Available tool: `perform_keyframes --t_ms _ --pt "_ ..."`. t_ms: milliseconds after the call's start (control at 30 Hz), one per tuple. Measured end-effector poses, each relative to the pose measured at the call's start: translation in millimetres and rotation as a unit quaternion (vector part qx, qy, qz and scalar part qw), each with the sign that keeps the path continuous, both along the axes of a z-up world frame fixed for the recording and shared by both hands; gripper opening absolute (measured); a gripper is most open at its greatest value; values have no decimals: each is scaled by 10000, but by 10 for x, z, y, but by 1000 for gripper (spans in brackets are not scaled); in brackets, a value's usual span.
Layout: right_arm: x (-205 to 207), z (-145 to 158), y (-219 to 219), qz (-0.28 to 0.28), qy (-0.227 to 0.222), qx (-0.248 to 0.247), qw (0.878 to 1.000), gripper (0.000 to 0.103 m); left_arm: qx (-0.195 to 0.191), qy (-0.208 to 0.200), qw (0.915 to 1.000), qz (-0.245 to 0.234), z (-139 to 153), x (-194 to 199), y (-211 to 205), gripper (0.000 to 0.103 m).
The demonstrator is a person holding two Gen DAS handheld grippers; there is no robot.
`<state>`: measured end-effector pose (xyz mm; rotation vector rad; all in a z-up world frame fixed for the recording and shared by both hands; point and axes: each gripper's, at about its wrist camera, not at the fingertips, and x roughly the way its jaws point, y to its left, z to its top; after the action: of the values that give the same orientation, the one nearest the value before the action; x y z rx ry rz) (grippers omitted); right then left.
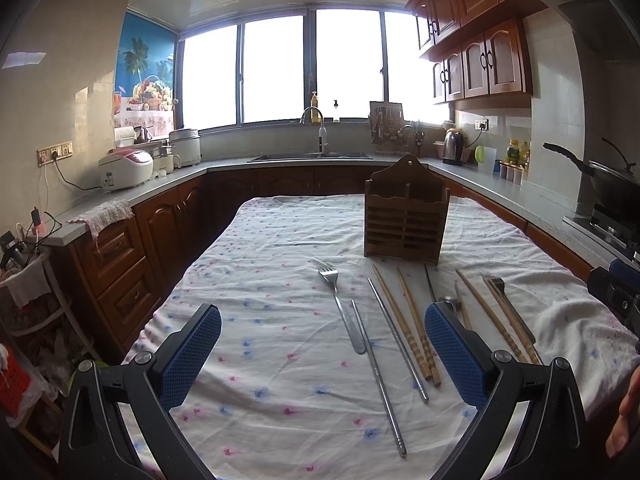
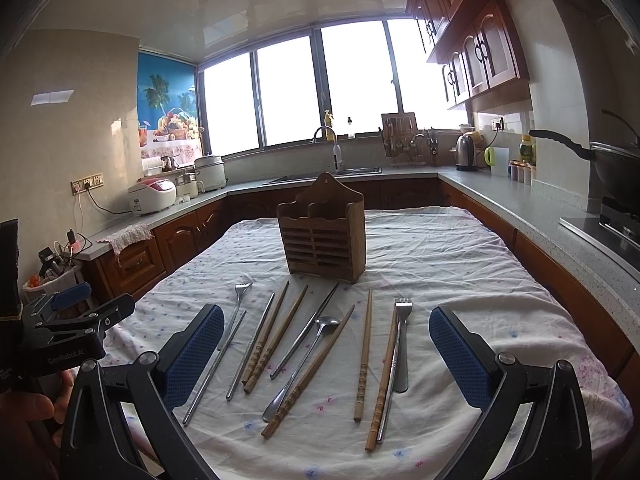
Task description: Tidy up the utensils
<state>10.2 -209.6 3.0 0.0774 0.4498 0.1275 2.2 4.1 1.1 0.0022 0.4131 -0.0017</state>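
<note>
Nothing picked up yet — both my left gripper [image 1: 322,350] and right gripper [image 2: 326,354] hover, fingers spread wide, over utensils [image 2: 316,356] scattered on the tabletop [image 2: 460,264]. Next up, probably: pinch one and drop it in the wooden holder [image 2: 322,236].

Blown-out windows [image 1: 280,68] backlight; fisheye-bent, dark corners.

A slatted wooden utensil holder [image 2: 322,236] stands upright behind forks [image 2: 401,340], a spoon [image 2: 304,364], wooden chopsticks [image 2: 363,356] and metal chopsticks [image 2: 250,344] lying loose.
</note>
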Motion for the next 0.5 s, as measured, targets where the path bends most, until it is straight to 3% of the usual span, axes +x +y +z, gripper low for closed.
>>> perform_keyframes --t_ms 500 --pt "250 -104 -165 -26 315 231 9992 103 -390 537 9977 -124 -8 360 87 102"
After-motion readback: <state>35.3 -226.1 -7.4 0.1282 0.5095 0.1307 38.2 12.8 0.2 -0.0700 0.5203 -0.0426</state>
